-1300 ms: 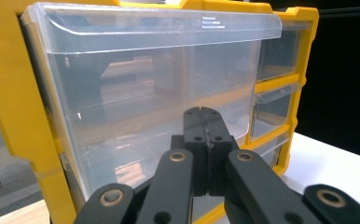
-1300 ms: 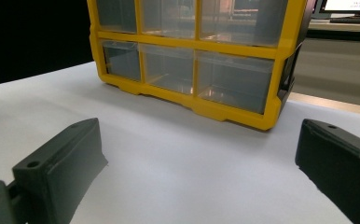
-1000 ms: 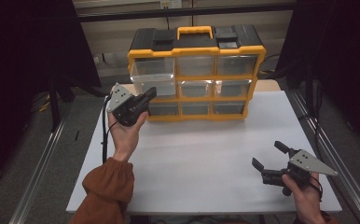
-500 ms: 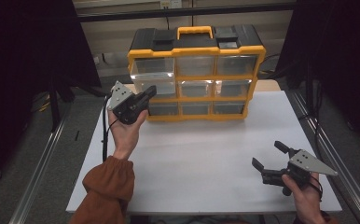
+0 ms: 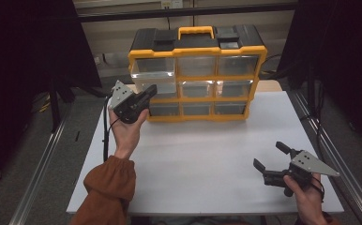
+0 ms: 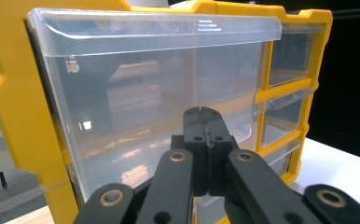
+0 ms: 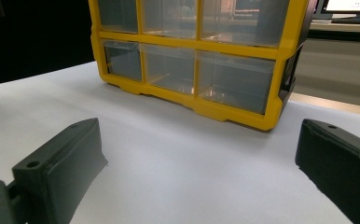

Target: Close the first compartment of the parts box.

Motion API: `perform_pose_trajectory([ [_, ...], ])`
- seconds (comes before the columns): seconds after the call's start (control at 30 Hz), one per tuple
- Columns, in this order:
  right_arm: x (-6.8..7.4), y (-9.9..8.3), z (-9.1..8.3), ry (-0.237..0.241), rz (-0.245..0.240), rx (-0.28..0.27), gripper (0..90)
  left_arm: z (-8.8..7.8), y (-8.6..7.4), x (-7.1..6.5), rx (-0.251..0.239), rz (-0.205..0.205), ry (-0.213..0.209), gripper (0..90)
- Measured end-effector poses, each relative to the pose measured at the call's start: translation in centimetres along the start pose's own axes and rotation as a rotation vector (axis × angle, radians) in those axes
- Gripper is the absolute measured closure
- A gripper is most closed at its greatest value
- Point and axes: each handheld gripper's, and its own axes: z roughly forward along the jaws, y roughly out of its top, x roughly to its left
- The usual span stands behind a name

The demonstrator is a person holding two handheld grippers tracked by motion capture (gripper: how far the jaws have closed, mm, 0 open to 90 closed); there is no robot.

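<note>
A yellow and black organiser [image 5: 259, 61] with clear drawers stands at the back of the white table [image 5: 207, 150]. My left gripper [image 5: 151, 89] is held up in front of its left column, jaws shut on nothing. In the left gripper view the closed tips [image 6: 201, 112] sit just in front of a large clear drawer [image 6: 136, 93], which seems to stick out a little from the frame. My right gripper [image 5: 268, 154] rests low near the table's front right, open, pointing toward the organiser. Its jaws [image 7: 201, 144] stand wide apart with only bare tabletop between them.
The organiser's bottom row of drawers [image 7: 192, 65] faces the right gripper across open white tabletop. Metal rails [image 5: 43, 173] run along both sides of the table. A black cable [image 5: 106, 136] hangs from the left gripper.
</note>
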Motion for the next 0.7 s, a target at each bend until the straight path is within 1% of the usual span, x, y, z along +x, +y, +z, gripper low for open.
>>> perform_pose_trajectory([
  [0.1, 0.02, 0.0, 0.02, -0.004, -0.002, -0.003, 0.5, 0.05, 0.04, 0.07, 0.004, 0.002, 0.007, 90.0],
  [0.17, -0.02, 0.0, -0.01, 0.0, -0.003, -0.005, 0.4, 0.14, 0.03, 0.12, 0.004, 0.007, 0.003, 89.9],
  [0.33, -0.04, 0.0, -0.02, 0.005, -0.003, -0.004, 0.4, 0.34, 0.01, 0.22, -0.002, 0.0, 0.011, 89.9],
  [0.47, -0.05, -0.01, -0.01, 0.007, -0.002, -0.004, 0.4, 0.38, 0.11, 0.29, 0.004, 0.009, 0.015, 90.0],
  [0.5, -0.05, -0.01, -0.01, 0.006, -0.003, -0.004, 0.4, 0.45, 0.11, 0.27, -0.001, 0.001, 0.015, 90.0],
  [0.57, -0.04, 0.0, -0.01, 0.006, -0.003, -0.005, 0.4, 0.48, 0.13, 0.37, 0.005, 0.01, 0.013, 90.0],
  [0.63, -0.05, 0.0, -0.01, 0.006, -0.002, -0.005, 0.4, 0.57, 0.12, 0.38, 0.001, 0.004, 0.018, 90.0],
  [0.7, -0.05, -0.01, 0.02, 0.008, 0.0, -0.006, 0.4, 0.63, 0.12, 0.47, 0.002, 0.011, 0.018, 90.0],
])
